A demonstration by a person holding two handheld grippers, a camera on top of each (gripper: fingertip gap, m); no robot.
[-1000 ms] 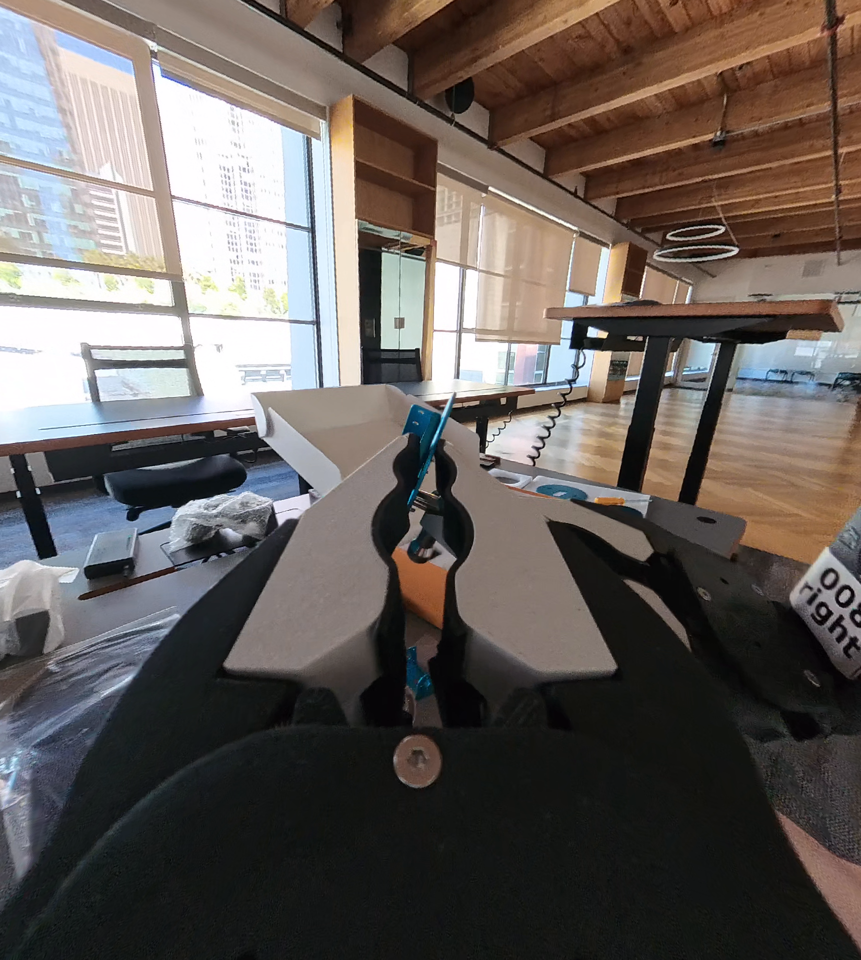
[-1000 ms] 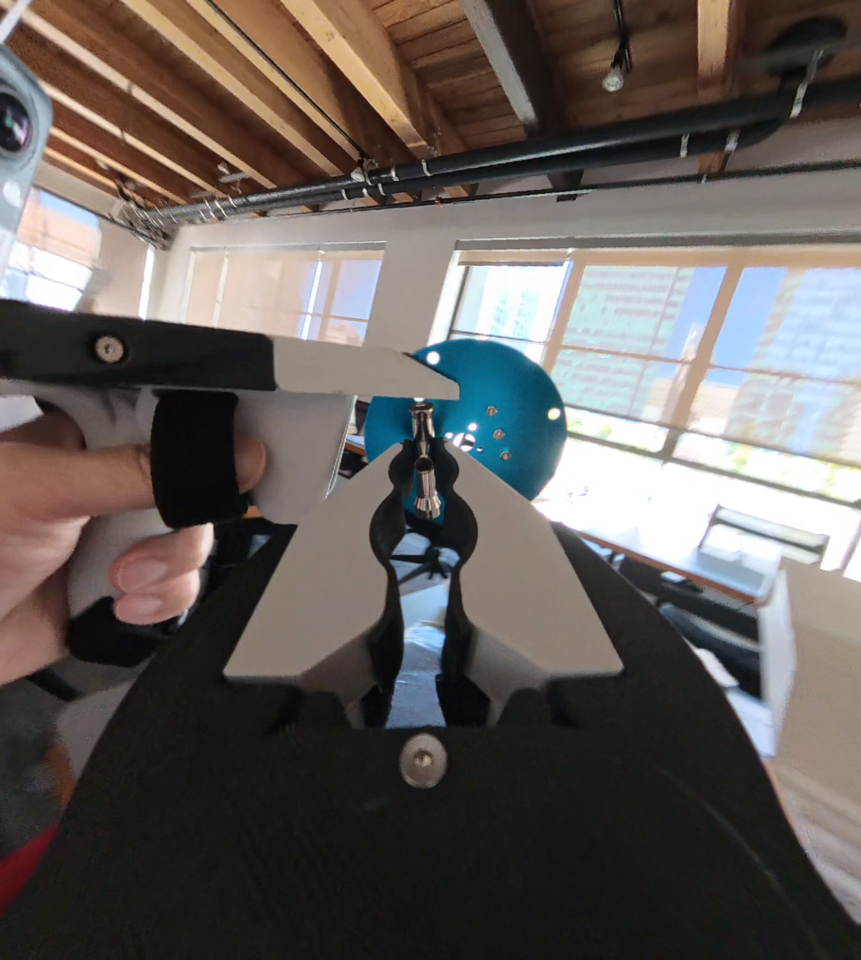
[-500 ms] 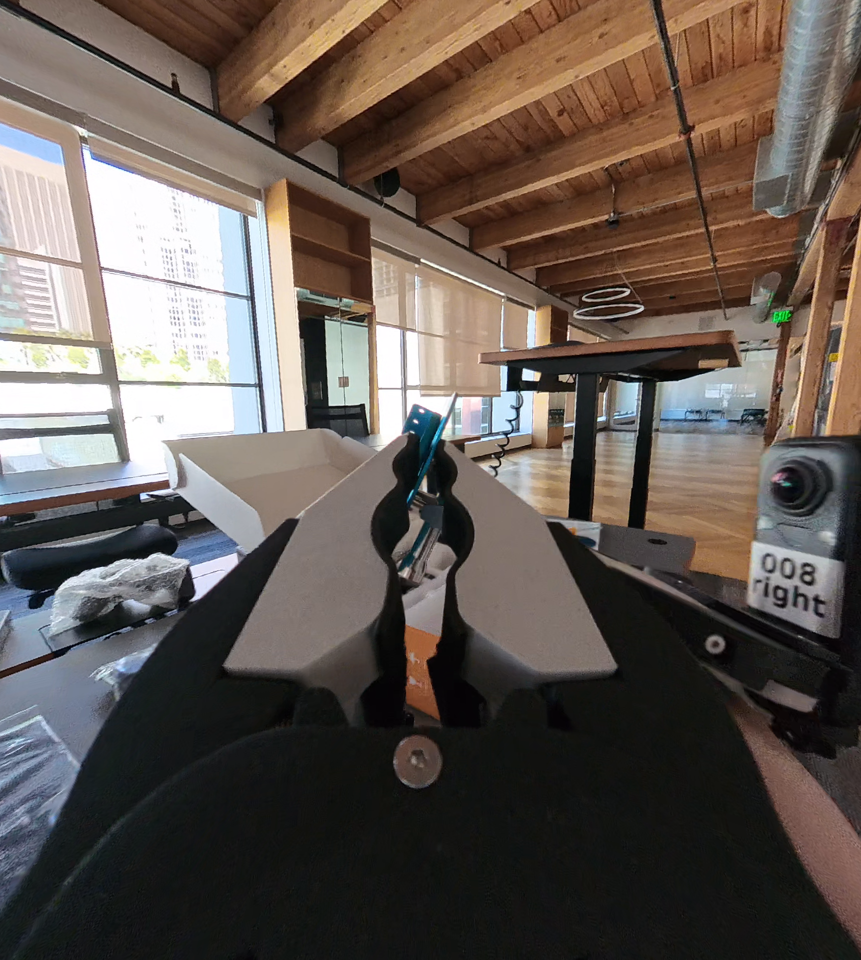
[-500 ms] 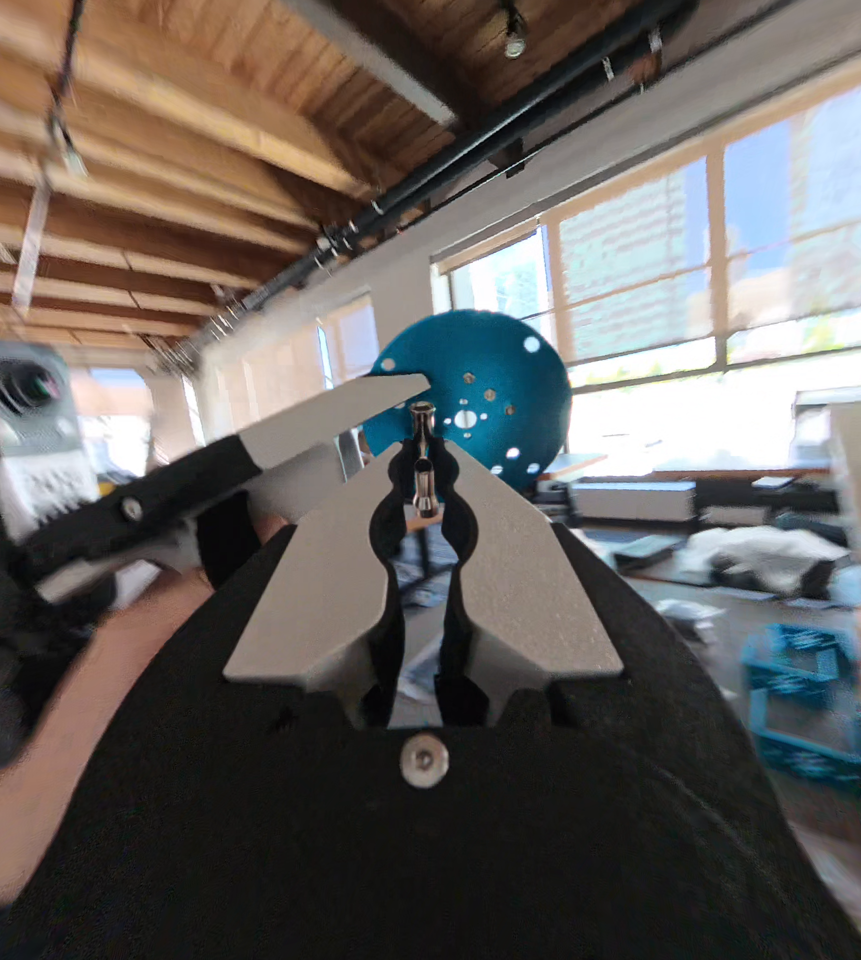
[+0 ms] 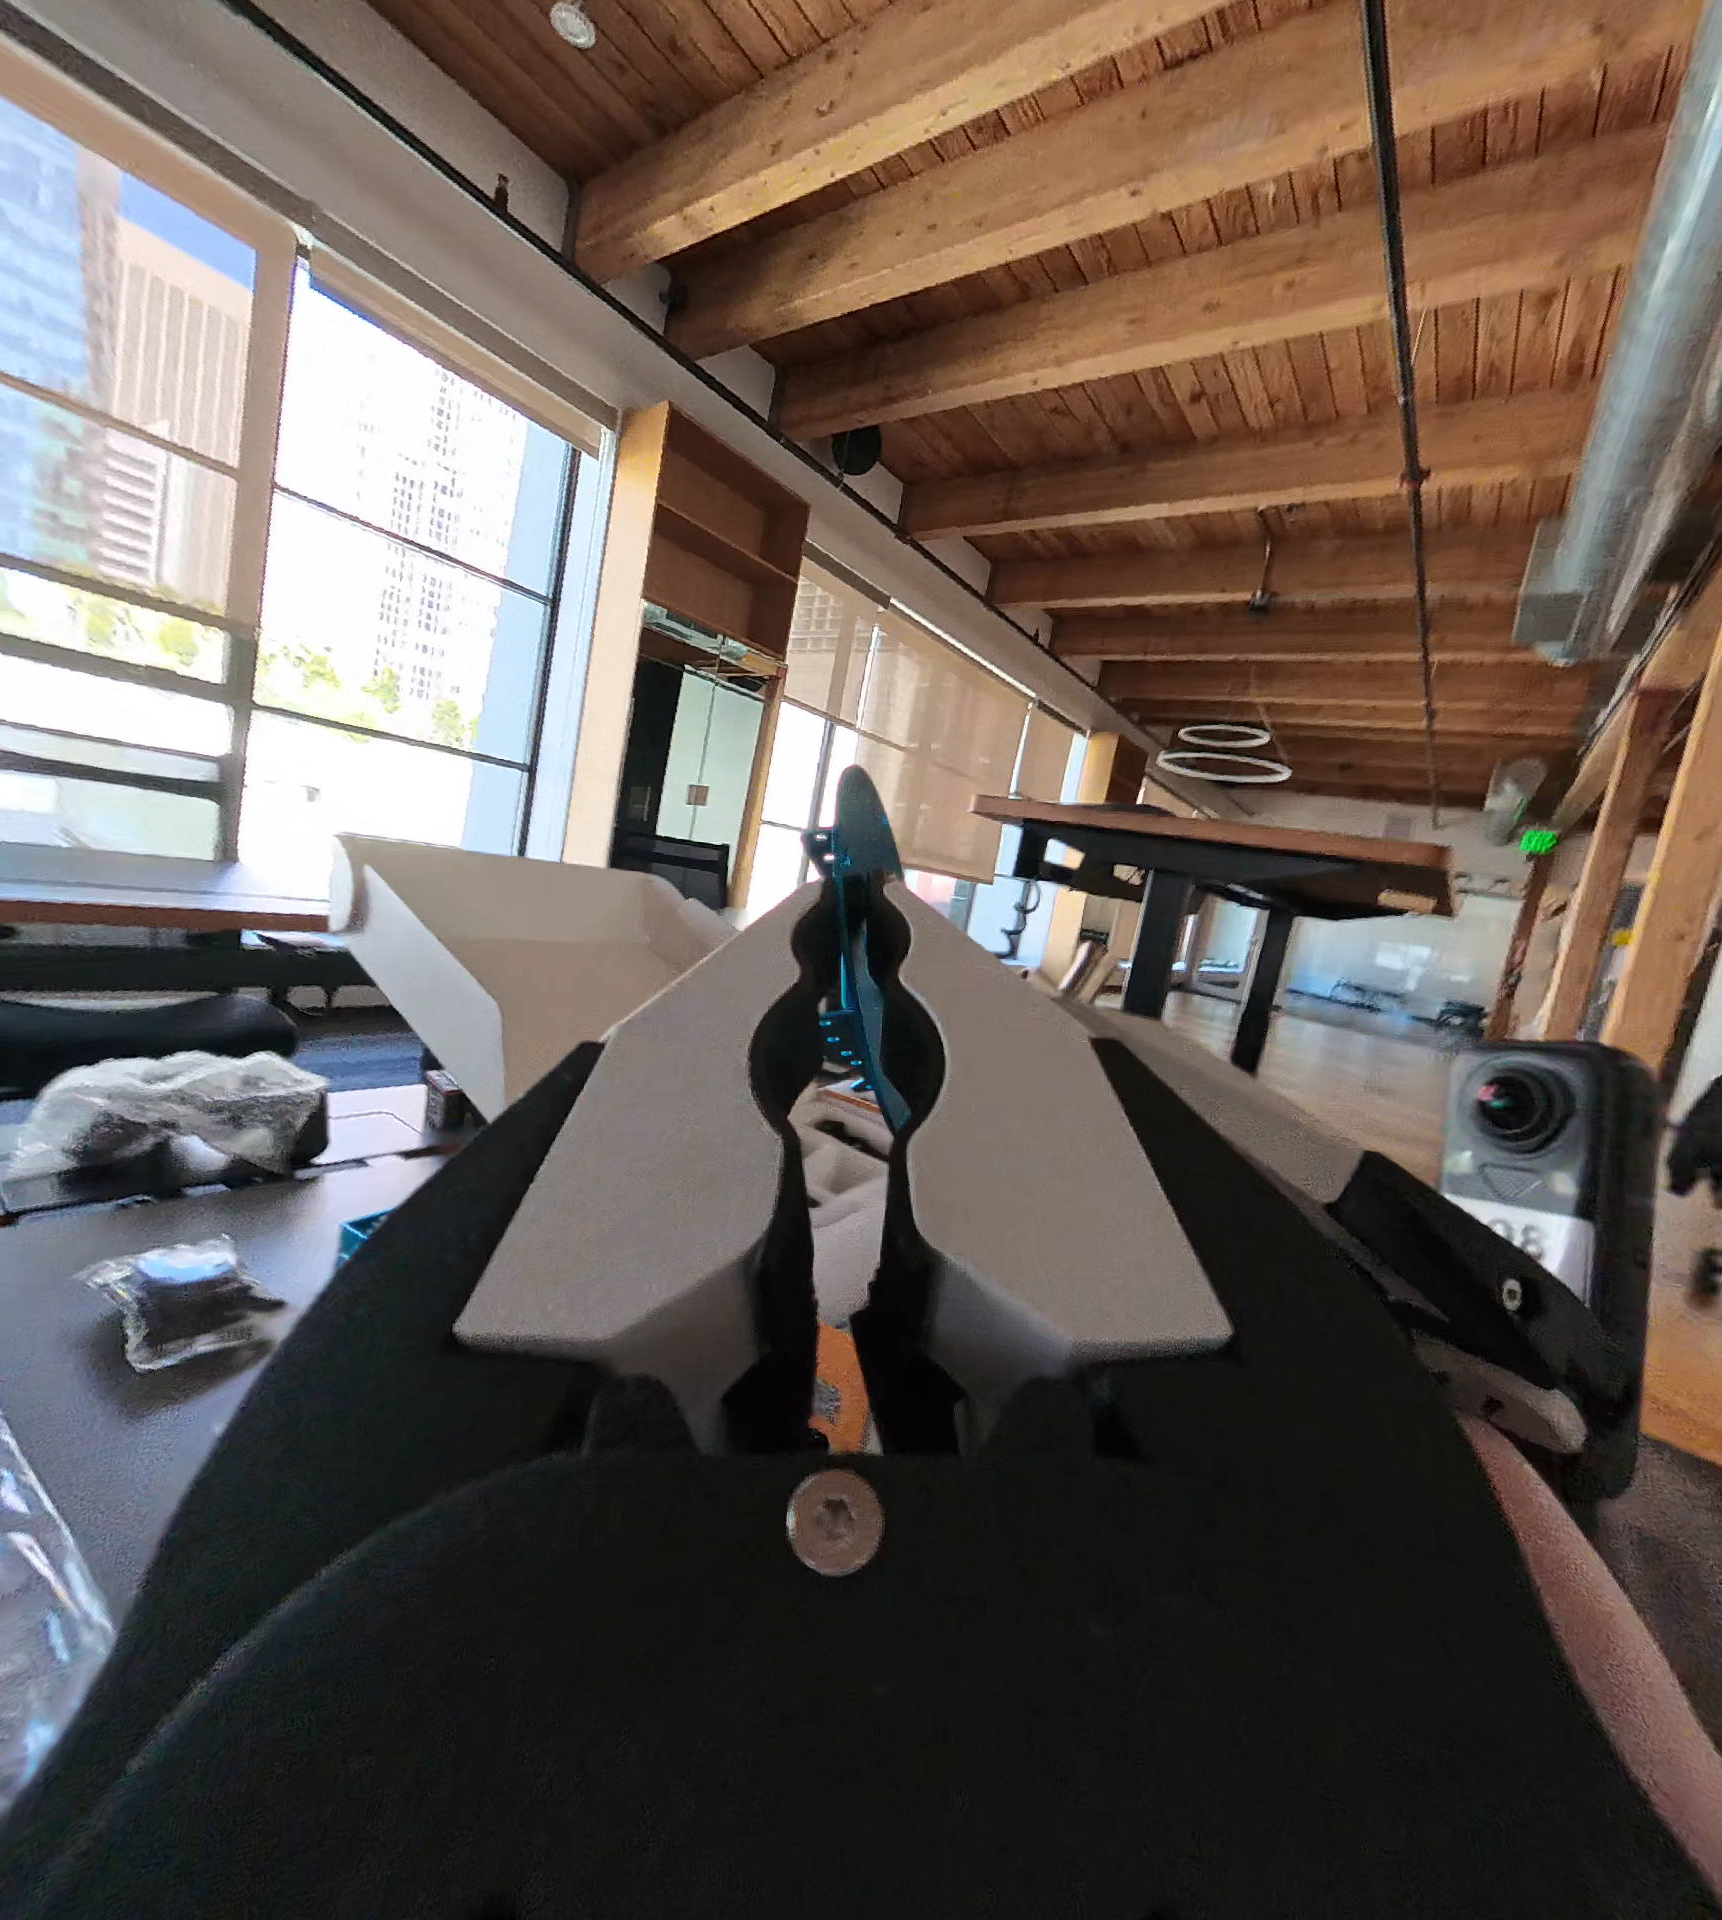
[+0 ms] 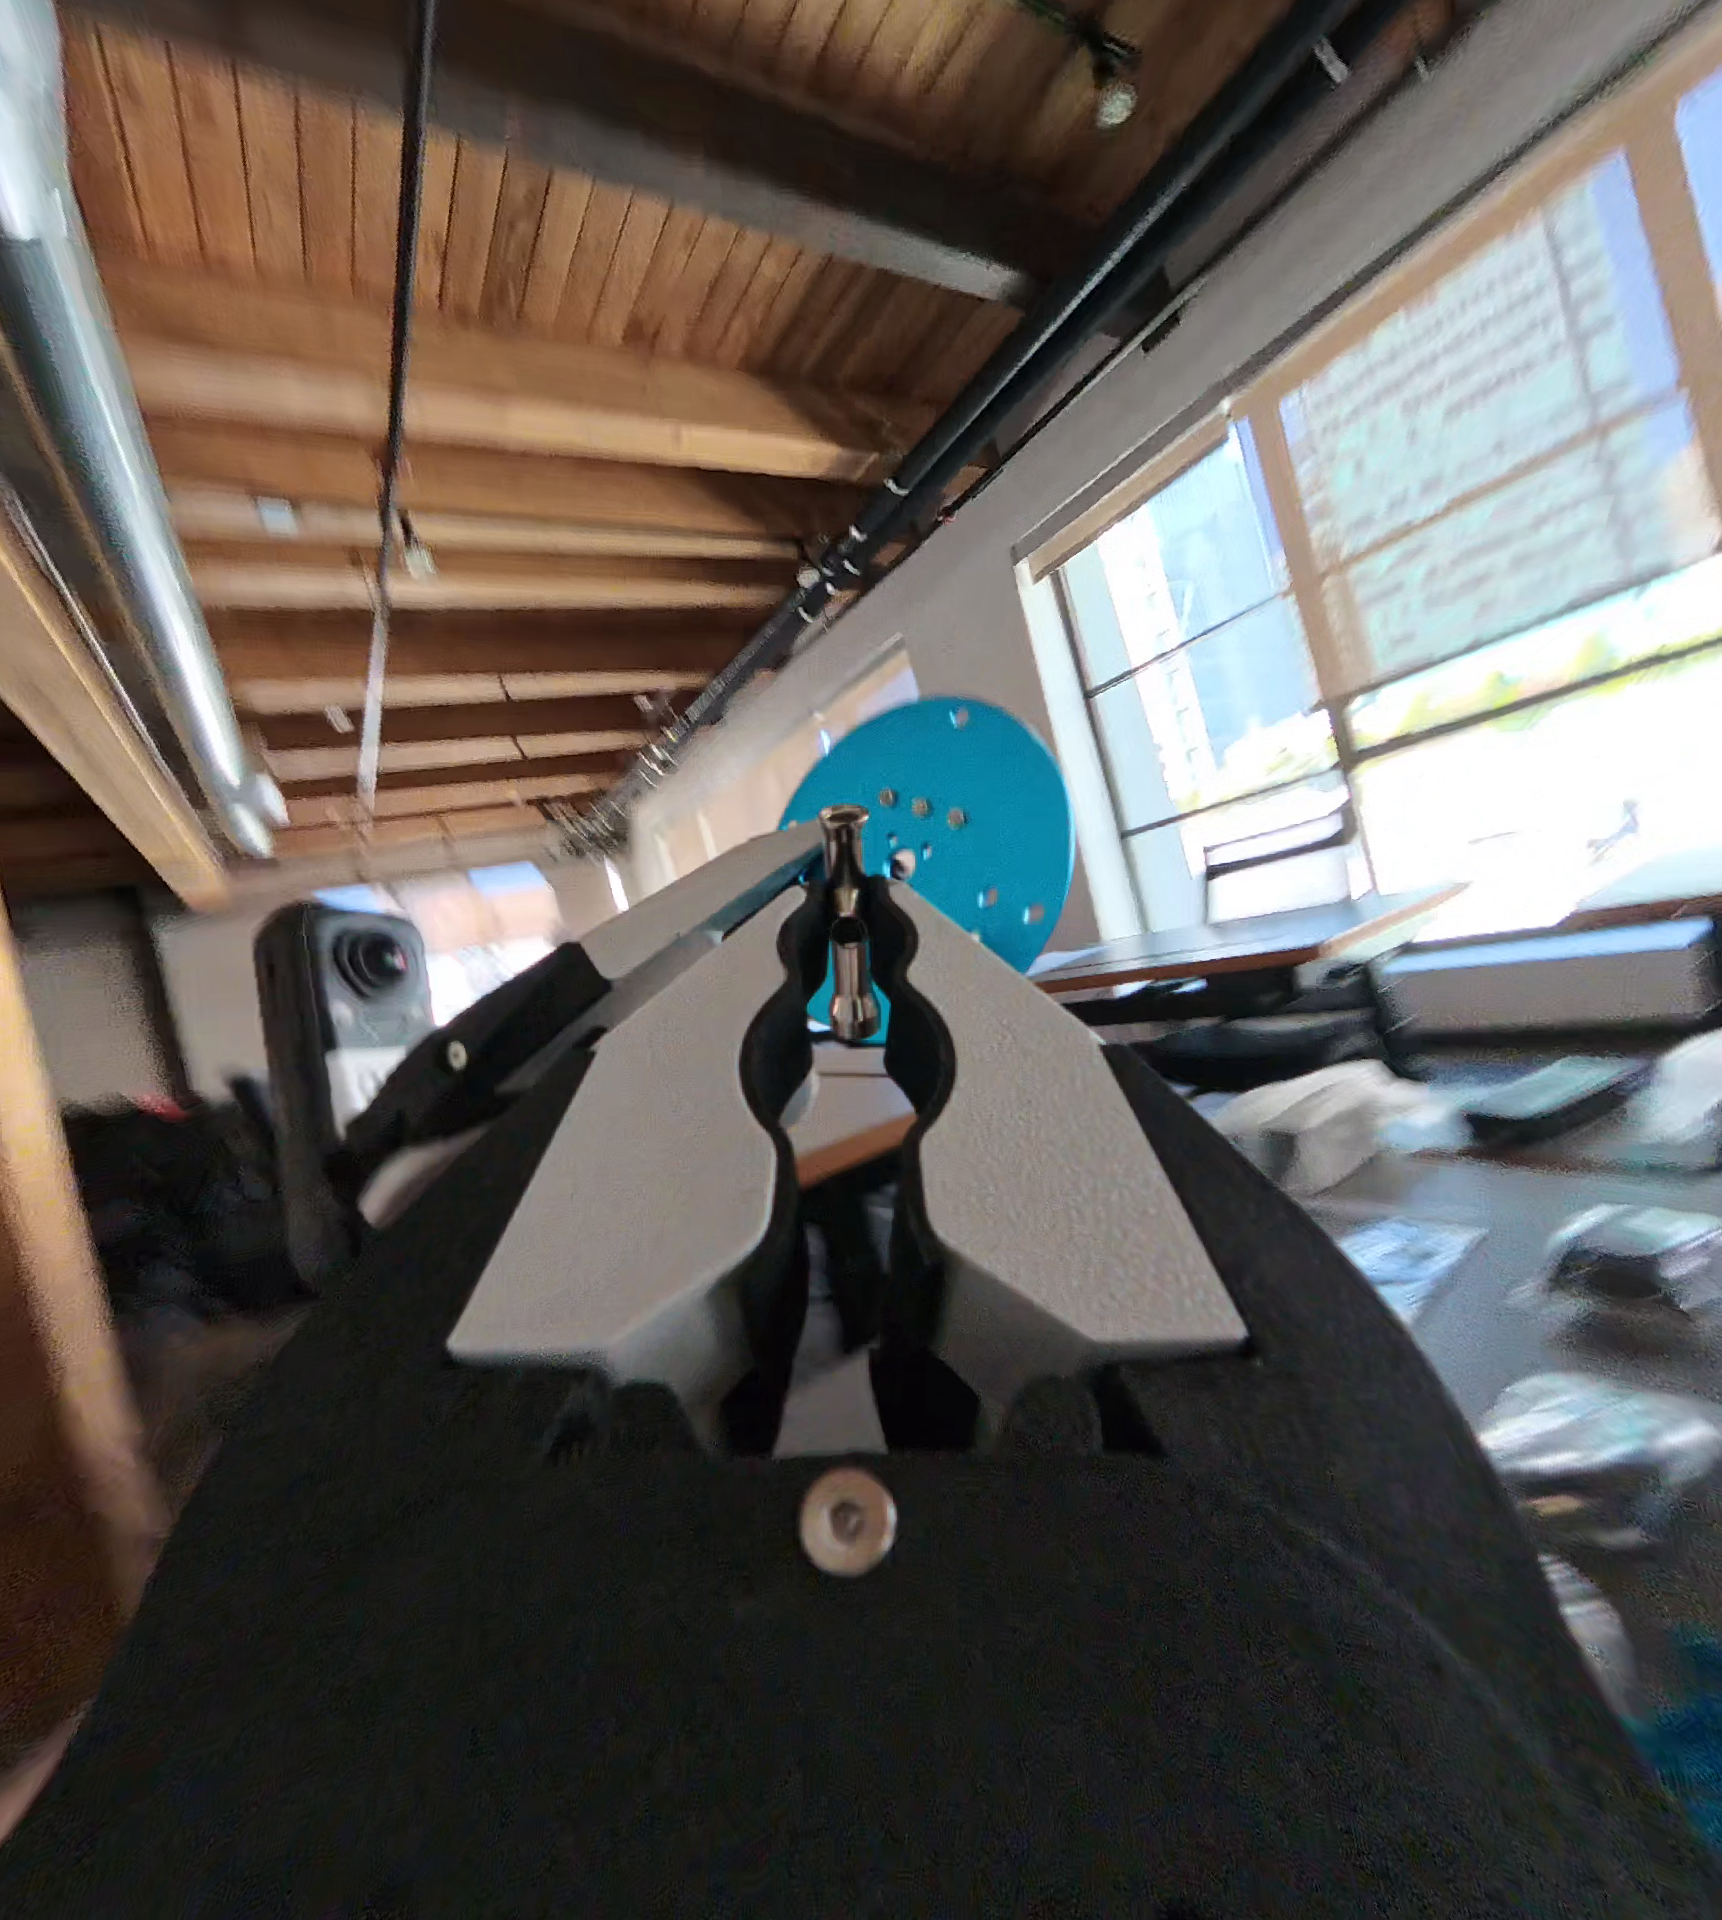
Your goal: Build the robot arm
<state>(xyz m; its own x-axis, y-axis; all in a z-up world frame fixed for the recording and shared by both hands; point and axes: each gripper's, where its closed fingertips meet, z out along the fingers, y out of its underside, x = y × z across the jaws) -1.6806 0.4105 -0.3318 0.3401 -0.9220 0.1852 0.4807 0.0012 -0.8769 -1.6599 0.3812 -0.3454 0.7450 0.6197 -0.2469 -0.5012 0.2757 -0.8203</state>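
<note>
My left gripper (image 5: 855, 904) is shut on a round blue metal plate (image 5: 862, 842) with small holes, seen edge-on between its fingertips and held up in the air. The same blue plate (image 6: 982, 821) shows face-on in the right wrist view, just beyond my right gripper (image 6: 842, 894). My right gripper is shut on a small silver metal standoff (image 6: 841, 925), which stands upright between its tips, close in front of the plate. The left gripper's grey fingers (image 6: 691, 914) reach in from the left. The right gripper's camera (image 5: 1532, 1153) shows at the right of the left wrist view.
An open white cardboard box (image 5: 514, 945) stands behind the left gripper. Clear plastic bags of small parts (image 5: 182, 1309) lie on the dark table (image 5: 244, 1247). A raised standing desk (image 5: 1210, 862) is at the right, an office chair (image 5: 98, 1029) at the left. Wooden posts (image 5: 1688, 810) stand at the far right. About 4 cm separates my left fingertips from my right.
Both grippers have swung round and tilted upward, keeping hold of the plate and the standoff. The plate now shows edge-on and higher in the left view; the right view is blurred by motion.
</note>
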